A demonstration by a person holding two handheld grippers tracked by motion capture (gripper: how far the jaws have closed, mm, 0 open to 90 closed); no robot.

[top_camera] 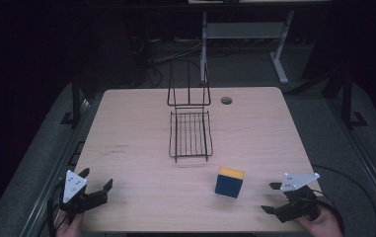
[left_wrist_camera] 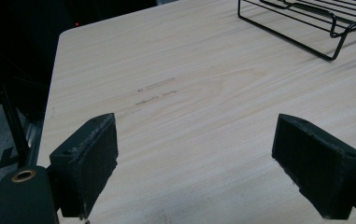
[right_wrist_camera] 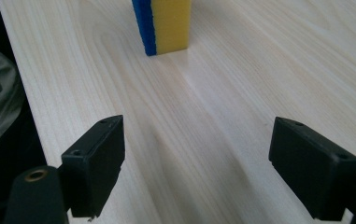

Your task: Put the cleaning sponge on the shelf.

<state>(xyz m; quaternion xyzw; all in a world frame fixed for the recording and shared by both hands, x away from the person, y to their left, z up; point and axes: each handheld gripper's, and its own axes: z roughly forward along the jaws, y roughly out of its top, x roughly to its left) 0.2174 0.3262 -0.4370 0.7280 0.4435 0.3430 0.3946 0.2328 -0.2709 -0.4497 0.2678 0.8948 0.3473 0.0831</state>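
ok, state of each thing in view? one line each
left gripper: open, nothing between its jaws, near edge of the table
right gripper: open, holding nothing, pointing toward the sponge
blue and yellow sponge: standing on edge, untouched
wire rack: standing mid-table, nothing in it

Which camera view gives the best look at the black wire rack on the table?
The high view: the whole wire rack shows there, its upright back and ribbed tray, at the middle of the table. The left gripper view catches just a corner of the rack's frame at the top right. The right gripper view faces the blue and yellow sponge instead.
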